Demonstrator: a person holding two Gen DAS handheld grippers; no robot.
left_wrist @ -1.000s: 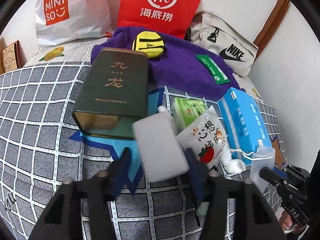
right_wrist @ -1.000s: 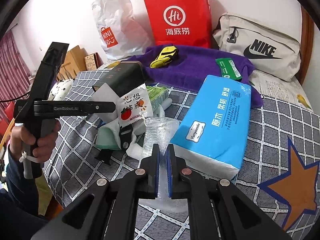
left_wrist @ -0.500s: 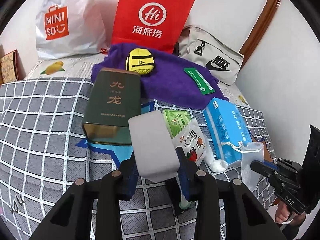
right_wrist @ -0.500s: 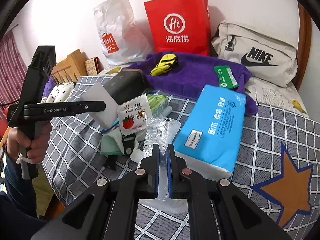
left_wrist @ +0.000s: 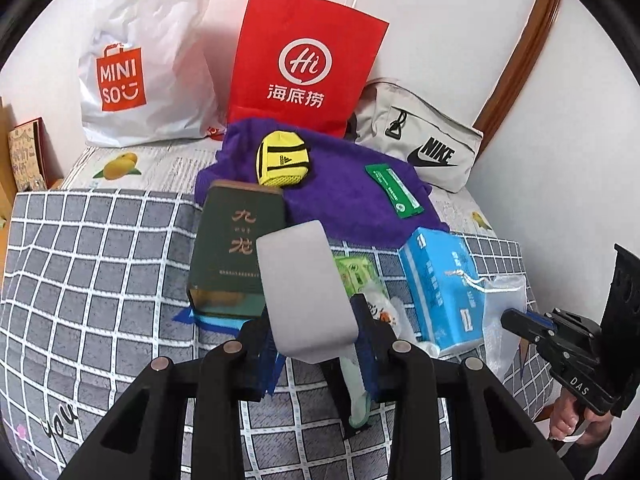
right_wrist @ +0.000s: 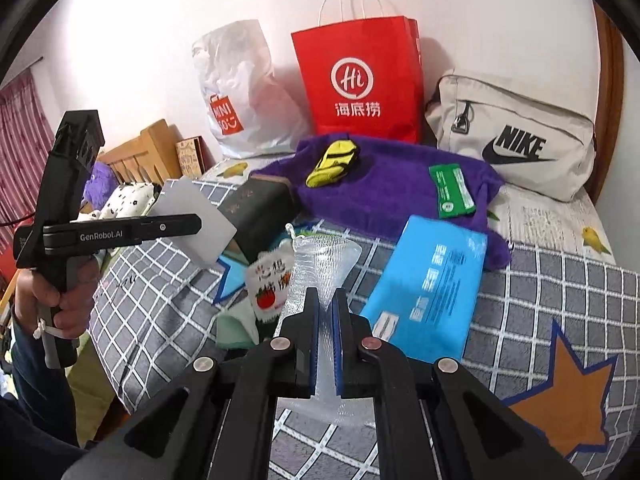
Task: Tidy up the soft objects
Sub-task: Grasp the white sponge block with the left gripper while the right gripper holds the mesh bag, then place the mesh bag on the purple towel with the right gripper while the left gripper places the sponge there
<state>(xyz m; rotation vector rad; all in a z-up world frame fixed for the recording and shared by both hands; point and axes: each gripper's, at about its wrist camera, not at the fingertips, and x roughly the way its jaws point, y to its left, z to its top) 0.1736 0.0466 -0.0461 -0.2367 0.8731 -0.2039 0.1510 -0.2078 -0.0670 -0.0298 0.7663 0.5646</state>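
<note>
Pinching a pale grey rectangular foam sponge block [left_wrist: 306, 292] between its blue-padded jaws, the left gripper [left_wrist: 316, 330] holds it clear of the grey checked bedspread [left_wrist: 100, 264], gripped at the near end so most of the block juts forward; the jaws have just been closing onto it, and a soft block needs that squeeze to stay put. The right gripper [right_wrist: 327, 312] has its jaws pressed almost together on a thin clear mesh drawstring pouch [right_wrist: 320, 264], which fans out above the pads and hangs limp below them, too flimsy to be held any other way. Both things seem lifted to be sorted away from the clutter: a dark green rectangular tin [left_wrist: 236, 248], a blue plastic-wrapped tissue pack [right_wrist: 428, 292] and a white snack sachet with a tomato print [right_wrist: 269, 285] lie bunched together on the bed. Behind them a purple fluffy towel [right_wrist: 400, 196] spreads flat, likely the gathering place, already bearing a yellow-and-black knitted item [right_wrist: 334, 162] and a green packet [right_wrist: 452, 190]
</note>
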